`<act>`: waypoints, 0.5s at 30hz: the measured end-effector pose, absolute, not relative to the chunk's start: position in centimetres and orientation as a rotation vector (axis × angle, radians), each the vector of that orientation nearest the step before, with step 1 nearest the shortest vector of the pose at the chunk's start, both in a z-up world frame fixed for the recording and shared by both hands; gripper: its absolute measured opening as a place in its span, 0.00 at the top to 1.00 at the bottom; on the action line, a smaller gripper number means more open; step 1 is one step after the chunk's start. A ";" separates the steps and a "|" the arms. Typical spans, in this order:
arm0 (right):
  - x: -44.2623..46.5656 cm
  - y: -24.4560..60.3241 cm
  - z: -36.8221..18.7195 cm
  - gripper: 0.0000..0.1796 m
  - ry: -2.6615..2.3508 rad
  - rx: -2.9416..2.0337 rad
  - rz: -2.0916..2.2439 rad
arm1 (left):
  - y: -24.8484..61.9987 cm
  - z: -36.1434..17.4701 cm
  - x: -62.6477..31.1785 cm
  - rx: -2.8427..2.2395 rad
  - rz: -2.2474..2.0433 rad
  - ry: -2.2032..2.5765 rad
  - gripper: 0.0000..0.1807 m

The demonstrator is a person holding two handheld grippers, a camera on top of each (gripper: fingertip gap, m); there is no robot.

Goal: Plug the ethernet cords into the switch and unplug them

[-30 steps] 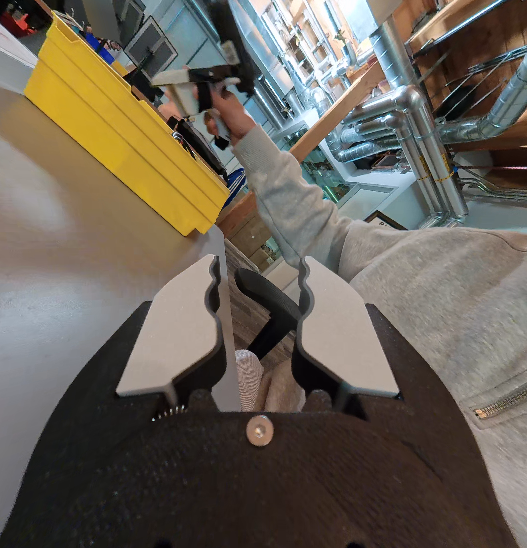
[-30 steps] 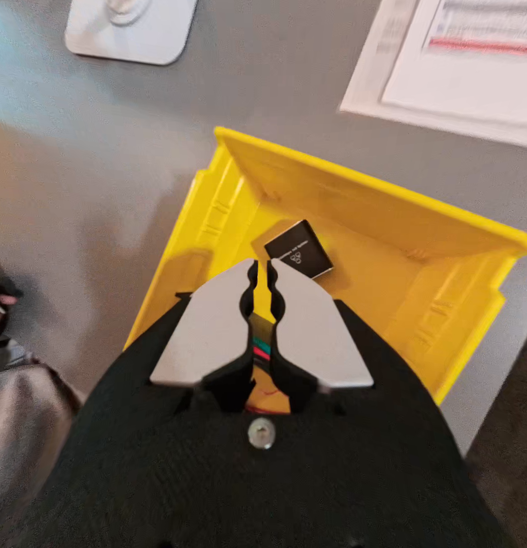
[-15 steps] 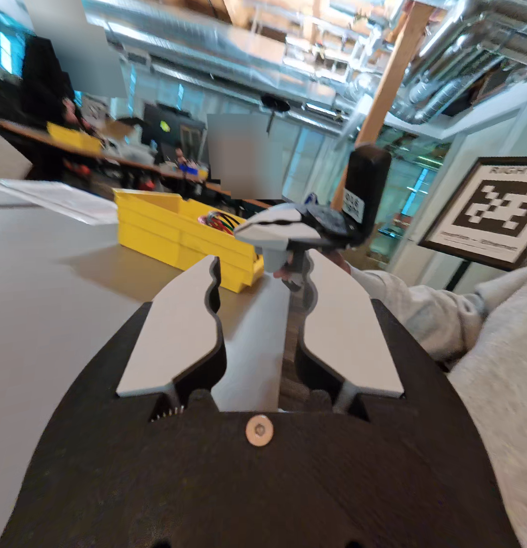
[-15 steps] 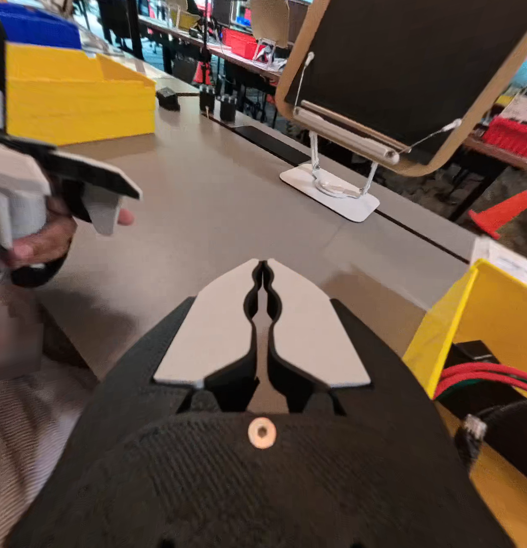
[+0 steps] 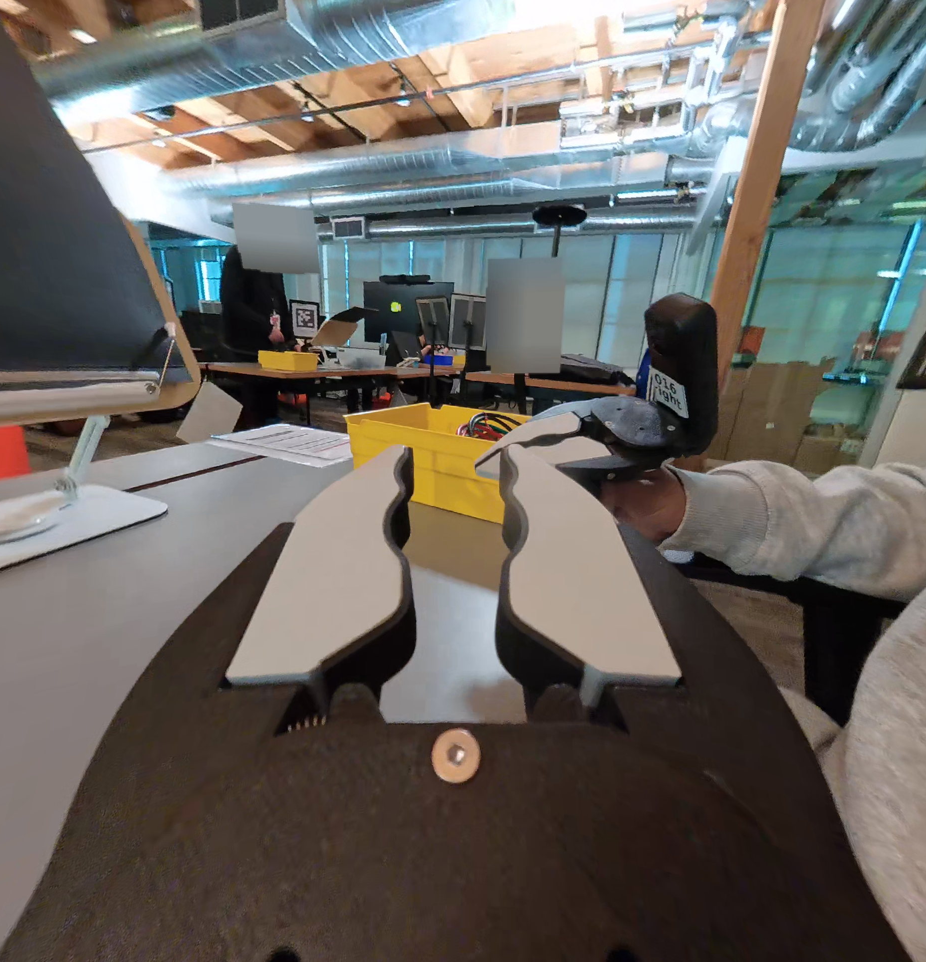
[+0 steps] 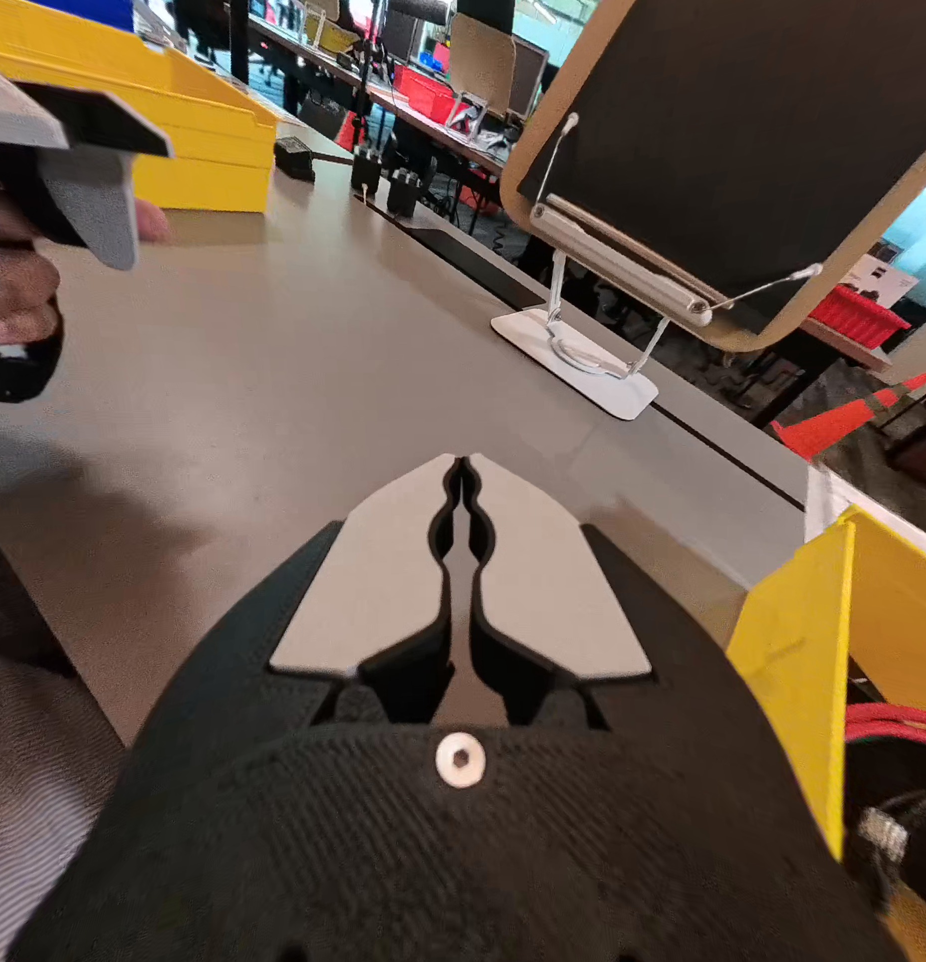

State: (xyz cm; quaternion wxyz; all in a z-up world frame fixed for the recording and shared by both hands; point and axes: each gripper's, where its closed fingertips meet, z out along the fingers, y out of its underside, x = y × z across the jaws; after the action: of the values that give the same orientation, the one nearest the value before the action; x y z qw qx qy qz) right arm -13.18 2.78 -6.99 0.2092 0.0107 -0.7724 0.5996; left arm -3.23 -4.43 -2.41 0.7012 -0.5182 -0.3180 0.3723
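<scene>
My left gripper (image 5: pixel 454 458) is open and empty, held above the grey table (image 5: pixel 112 598). A yellow bin (image 5: pixel 429 463) stands just beyond it, with red, green and black cords (image 5: pixel 482 424) inside. My right gripper (image 6: pixel 461 460) is shut on nothing and points across the table. It also shows in the left wrist view (image 5: pixel 534 434), held by a hand beside the bin. The same bin (image 6: pixel 794 676) lies at the right gripper's right, with red cords (image 6: pixel 893 726) and a clear plug (image 6: pixel 882 838) in it. I cannot make out the switch.
A dark board on a white stand (image 6: pixel 580 359) stands on the far side of the table and shows in the left wrist view (image 5: pixel 75 500). A second yellow bin (image 6: pixel 206 156) sits far left. Papers (image 5: pixel 289 442) lie behind the bin. An orange cone (image 6: pixel 841 421) is on the floor.
The right gripper swung up from looking down into the bin to looking across the table, and stayed shut. The left gripper turned level towards the bin, and its jaws narrowed a little.
</scene>
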 end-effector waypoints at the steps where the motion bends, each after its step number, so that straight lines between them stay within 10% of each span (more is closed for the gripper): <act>1: -13.3 2.8 -7.1 1.00 -2.139 0.029 1.671 | -4.3 -2.5 -3.3 -1.182 0.831 -0.697 0.82; 15: -16.7 15.1 -3.4 0.96 -1.859 -0.355 1.700 | 1.3 -5.4 -9.2 -1.285 0.341 -0.707 0.80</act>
State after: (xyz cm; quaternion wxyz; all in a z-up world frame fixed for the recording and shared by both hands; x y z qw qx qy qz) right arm -16.71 15.10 -3.36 0.2944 -0.1332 -0.6982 0.6388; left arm -9.25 1.34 -5.36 0.7298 -0.5834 -0.3209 0.1549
